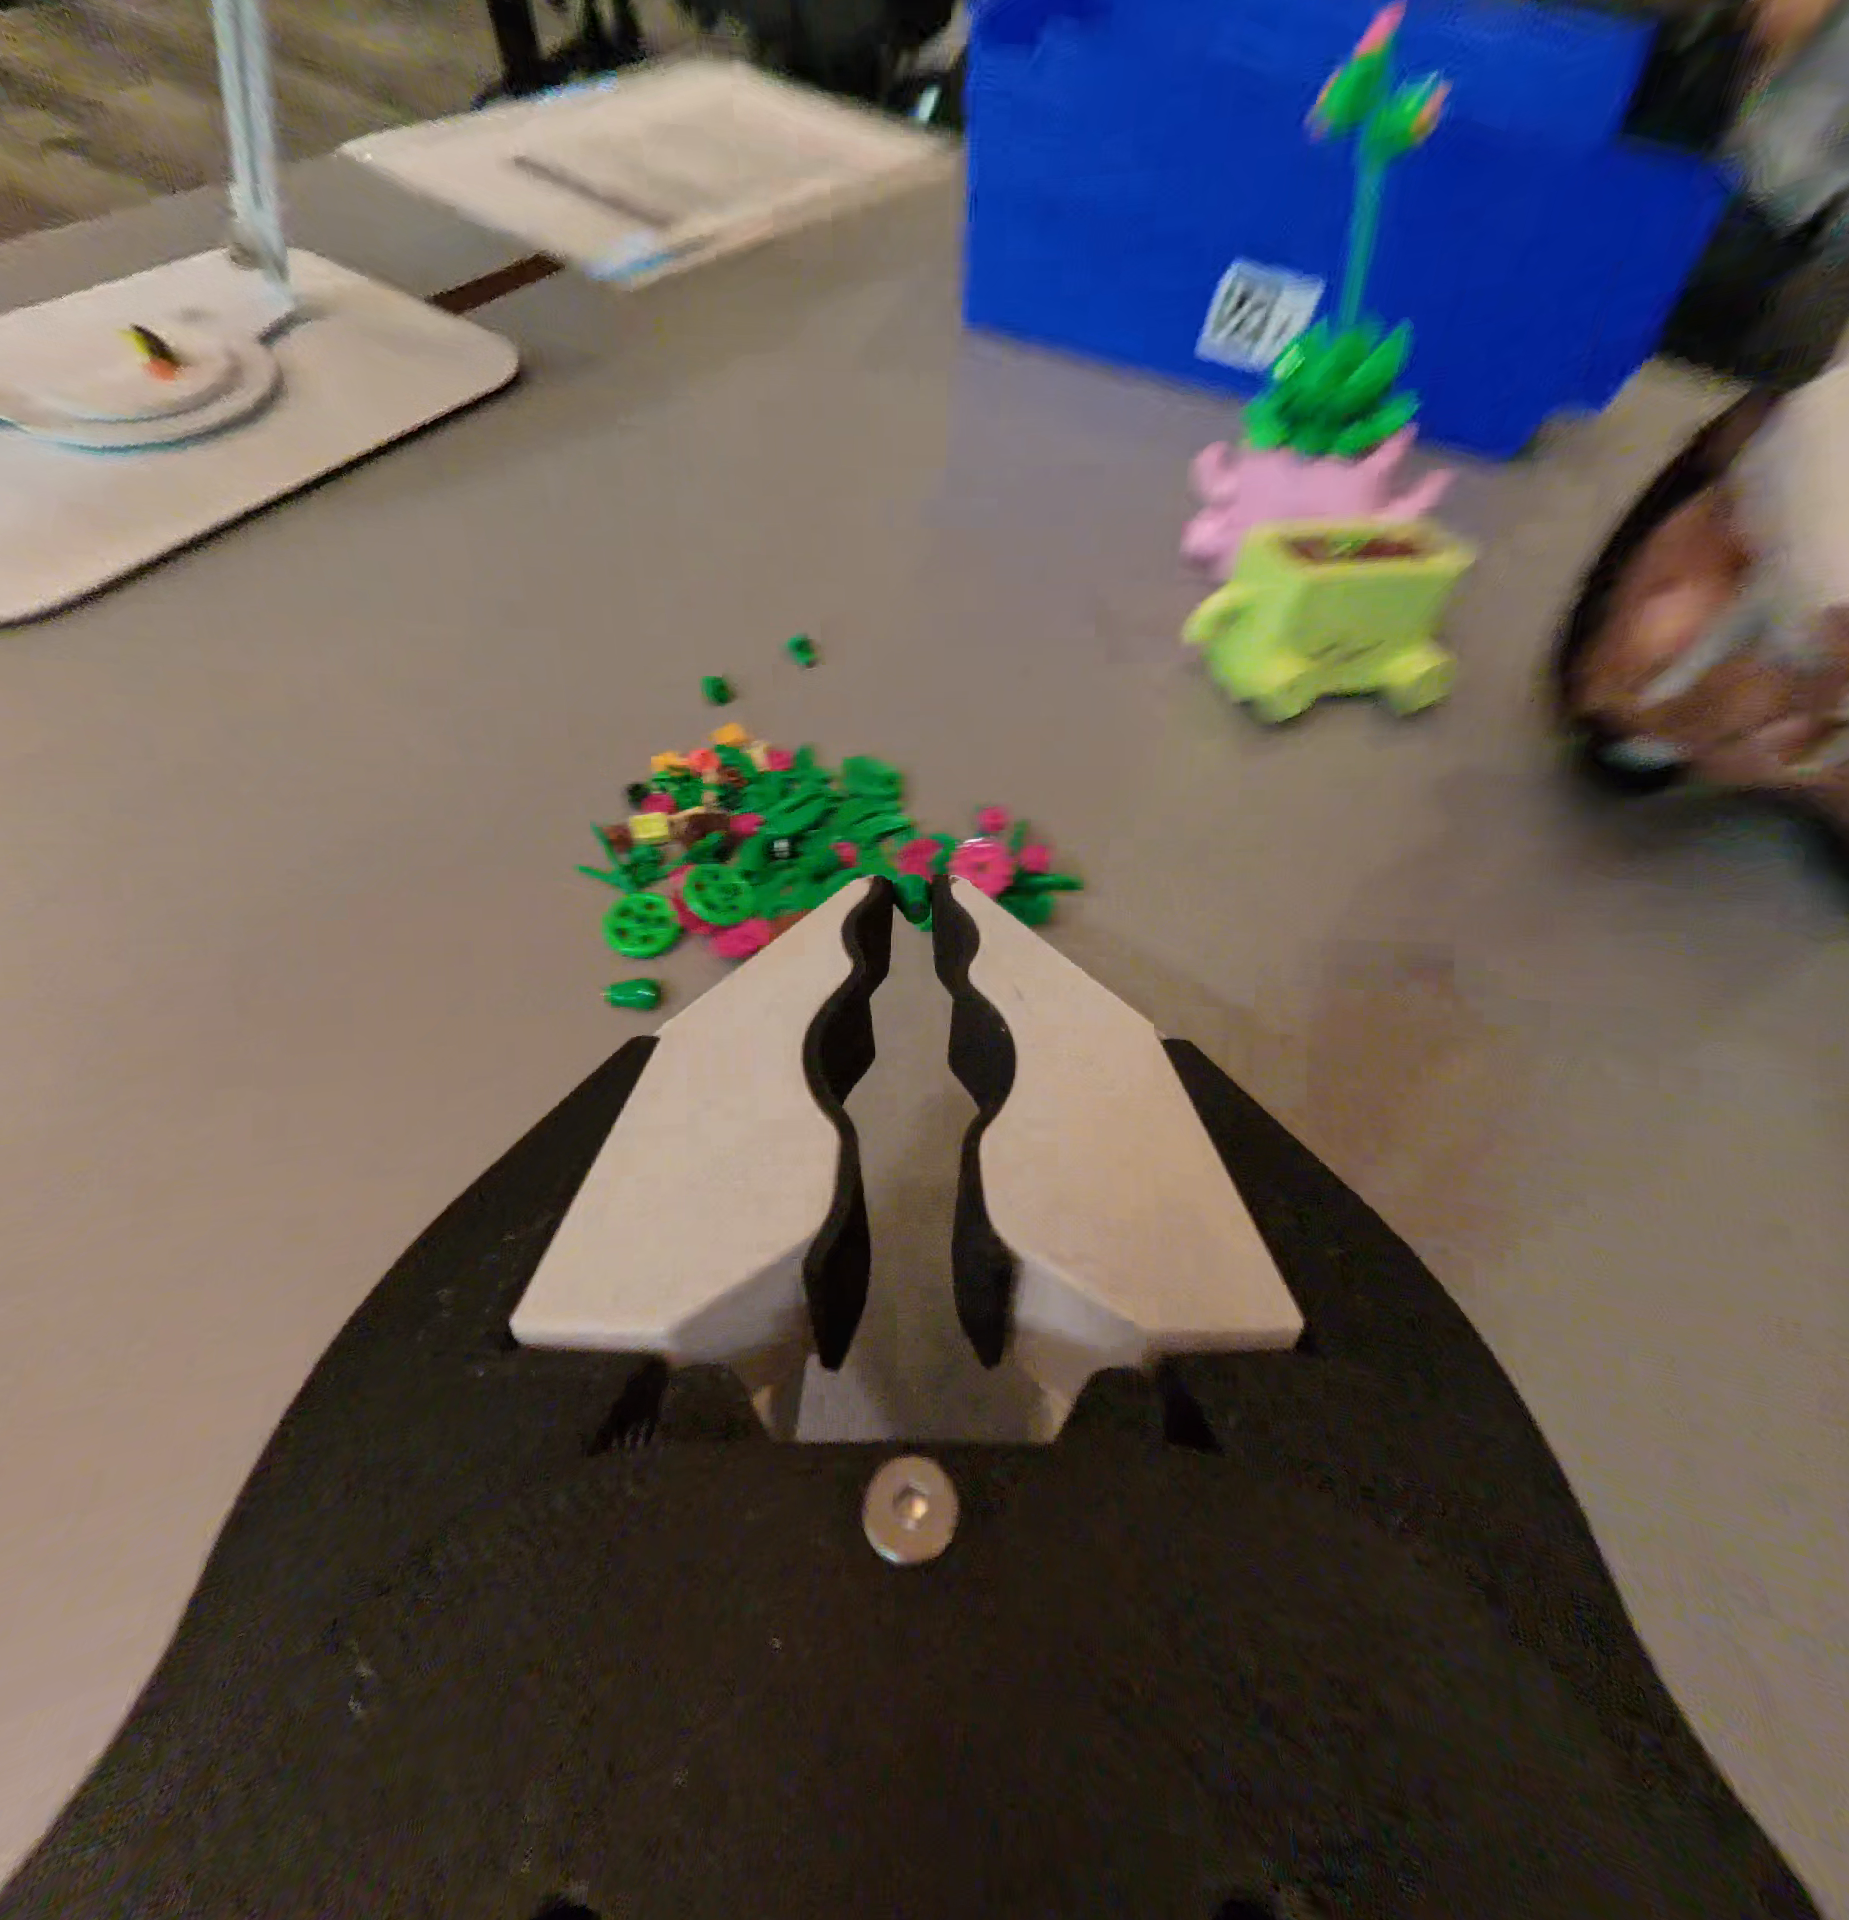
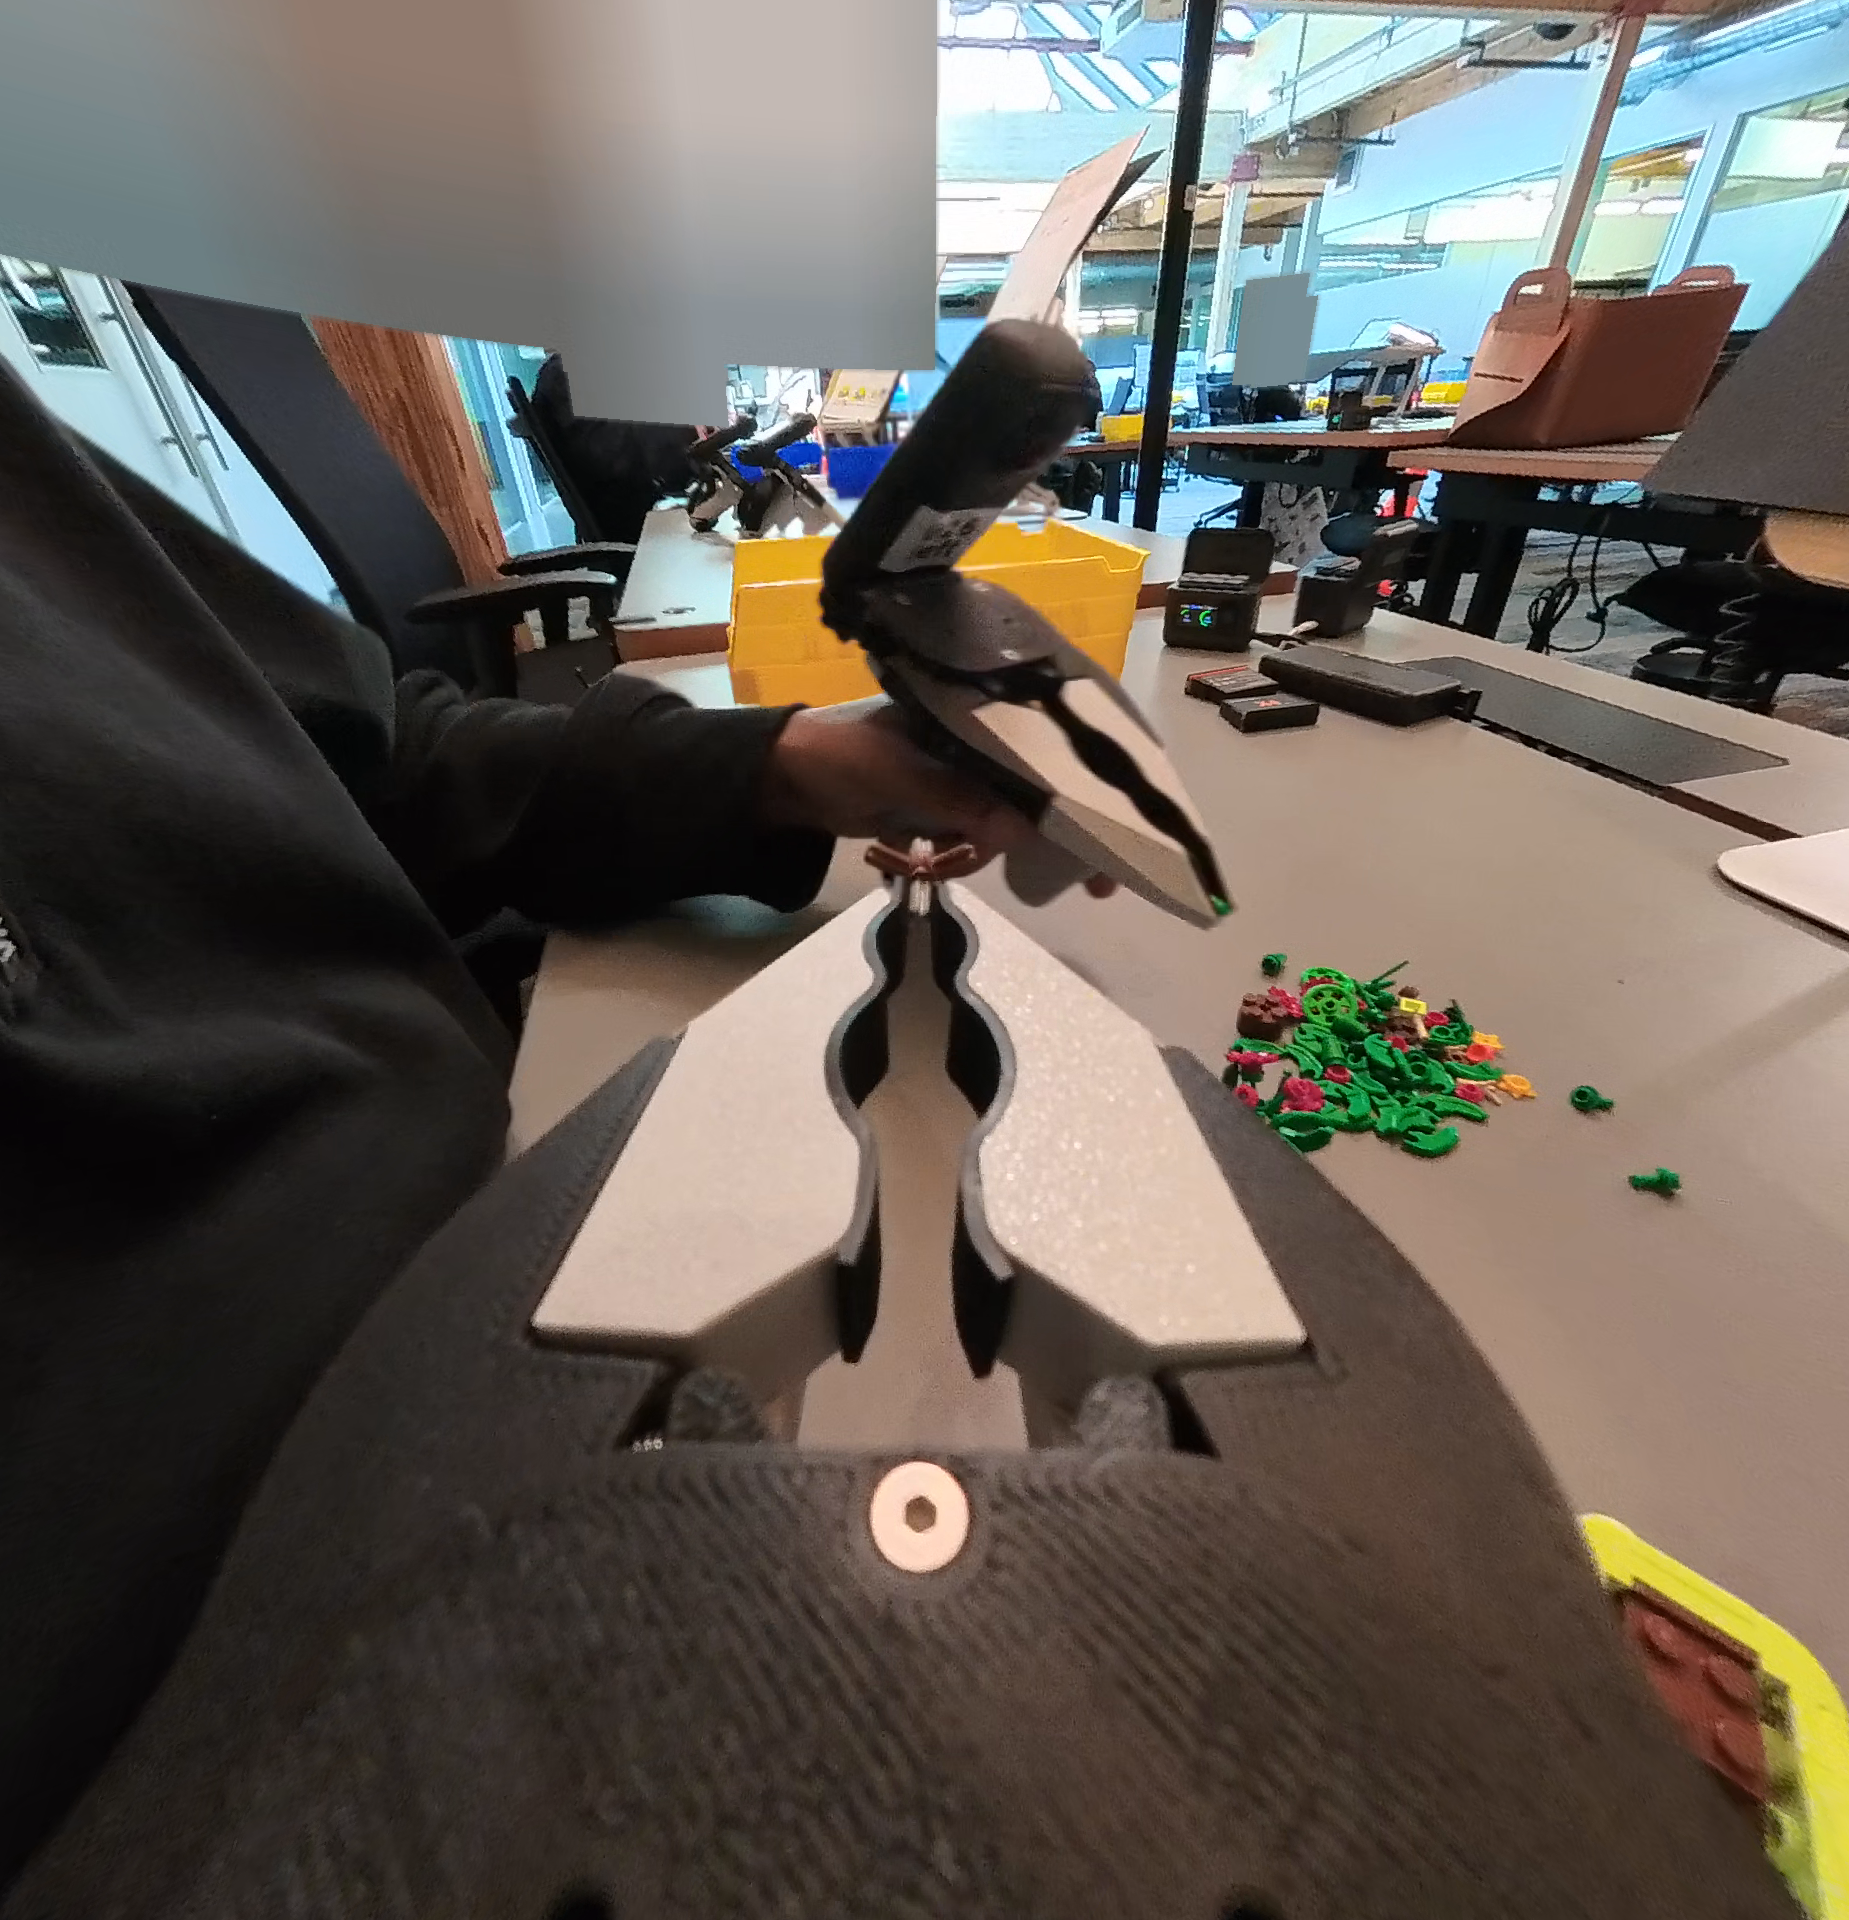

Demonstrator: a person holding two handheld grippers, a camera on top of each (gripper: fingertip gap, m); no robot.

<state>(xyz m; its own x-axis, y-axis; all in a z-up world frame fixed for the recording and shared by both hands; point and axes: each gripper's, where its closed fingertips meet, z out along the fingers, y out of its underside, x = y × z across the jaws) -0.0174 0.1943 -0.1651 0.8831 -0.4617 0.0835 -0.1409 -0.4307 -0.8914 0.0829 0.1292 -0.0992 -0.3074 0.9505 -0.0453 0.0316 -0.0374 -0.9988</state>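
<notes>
My left gripper [image 1: 912, 889] is shut on a small green piece [image 1: 913, 906] and hangs just above the near edge of a pile of small green, pink and orange toy bricks [image 1: 785, 842] on the grey table [image 1: 380, 831]. The right wrist view also shows the left gripper [image 2: 1206, 900], held by a hand, with the green piece [image 2: 1219, 906] at its tip above the pile [image 2: 1367, 1060]. My right gripper [image 2: 915, 896] is shut on a small brown and clear piece [image 2: 918, 860], held up near the person's black sleeve [image 2: 587, 790].
A lime green toy pot [image 1: 1335, 613] and a pink pot [image 1: 1242, 499] with a tall green plant stand at the right, in front of a blue bin [image 1: 1159, 187]. A blurred hand [image 1: 1689, 644] is at the right. A white stand base [image 1: 276, 416] lies left. A yellow bin [image 2: 795, 623] stands behind. Spacing between my two grippers at the tips: around 15 cm.
</notes>
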